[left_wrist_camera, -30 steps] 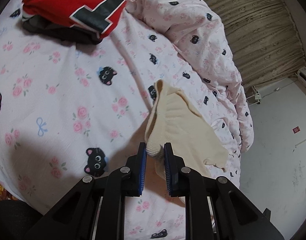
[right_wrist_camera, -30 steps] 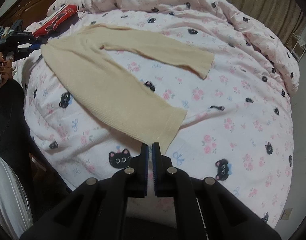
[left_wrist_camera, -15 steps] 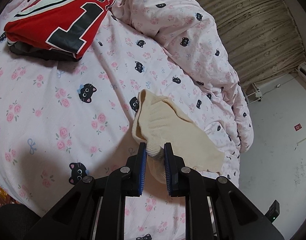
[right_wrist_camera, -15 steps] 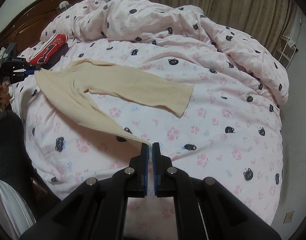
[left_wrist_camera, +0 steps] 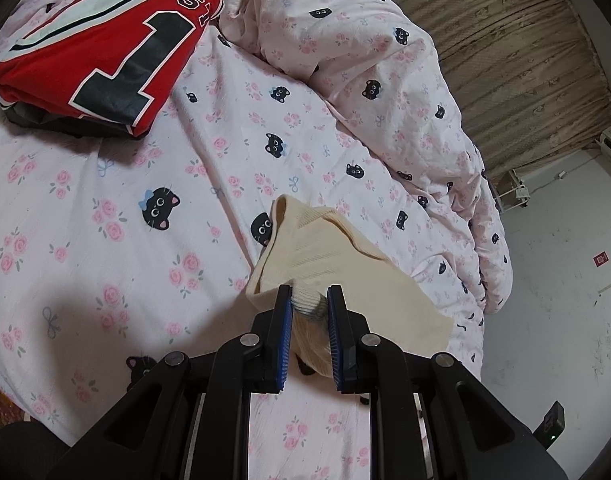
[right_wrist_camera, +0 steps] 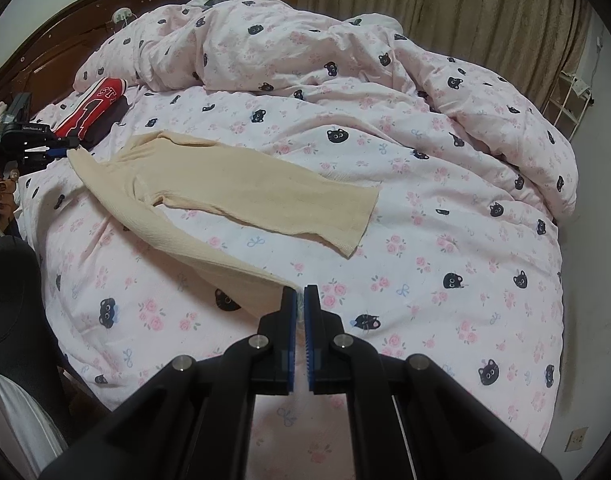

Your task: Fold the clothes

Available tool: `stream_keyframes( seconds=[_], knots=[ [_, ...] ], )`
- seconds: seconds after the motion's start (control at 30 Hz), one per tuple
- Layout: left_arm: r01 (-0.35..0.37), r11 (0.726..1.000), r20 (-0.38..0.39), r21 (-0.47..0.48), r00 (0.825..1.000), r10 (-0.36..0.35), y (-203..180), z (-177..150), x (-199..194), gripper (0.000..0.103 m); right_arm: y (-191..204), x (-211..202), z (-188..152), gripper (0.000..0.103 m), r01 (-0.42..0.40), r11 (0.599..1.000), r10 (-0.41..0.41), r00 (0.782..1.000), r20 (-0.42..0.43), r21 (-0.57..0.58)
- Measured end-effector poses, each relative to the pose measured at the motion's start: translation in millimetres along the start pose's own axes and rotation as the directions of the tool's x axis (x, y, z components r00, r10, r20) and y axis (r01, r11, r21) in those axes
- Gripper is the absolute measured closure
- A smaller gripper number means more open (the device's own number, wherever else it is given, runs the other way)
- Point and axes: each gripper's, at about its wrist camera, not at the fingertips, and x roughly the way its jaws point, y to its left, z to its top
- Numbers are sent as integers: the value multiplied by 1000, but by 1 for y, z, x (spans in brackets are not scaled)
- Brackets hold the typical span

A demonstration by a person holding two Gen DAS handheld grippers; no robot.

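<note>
Pink bedding with black cat faces and little roses covers a big bed (right_wrist_camera: 445,248), and a puffy quilt (right_wrist_camera: 305,48) of the same cloth is bunched up at the far side. Brown curtains (right_wrist_camera: 465,12) hang behind the bed, and a dark wooden headboard (right_wrist_camera: 53,40) stands at the far left in the right wrist view. On the bed lies a cream sweater (right_wrist_camera: 225,184) with long sleeves. One sleeve lies flat on the bed and points to the right, with its cuff resting on the sheet. The left gripper (left_wrist_camera: 309,304) pinches a thick, ribbed bunch of the sweater between its blue pads, so its fingers are a little apart with cloth filling the gap. From that view, the cloth fans out ahead of the gripper and lifts off the bed. In the right wrist view the left gripper (right_wrist_camera: 61,146) shows at the far left, holding one end of the sweater near a hand with dark nails (right_wrist_camera: 1,188). The right gripper (right_wrist_camera: 299,300) is almost closed, and it nips a thin edge of the sweater at the other end. Between the two grippers the sweater stretches in a long band just above the bed. A folded red jersey (left_wrist_camera: 101,44) with a big black number one sits on a dark cloth (left_wrist_camera: 65,126) near the quilt, well apart from the sweater.
</note>
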Motion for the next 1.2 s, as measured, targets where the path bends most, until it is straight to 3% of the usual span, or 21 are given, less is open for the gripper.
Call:
stream_keyframes(
  seconds=[0.57, 1.2],
  knots=[
    [30, 999, 33, -34, 999, -29, -12, 42, 39, 89, -33, 52, 49, 99, 25, 995, -28, 999, 26, 96],
    [38, 996, 52, -84, 998, -34, -12, 66, 68, 89, -53, 97, 75, 99, 42, 989, -43, 999, 4, 140]
  ],
)
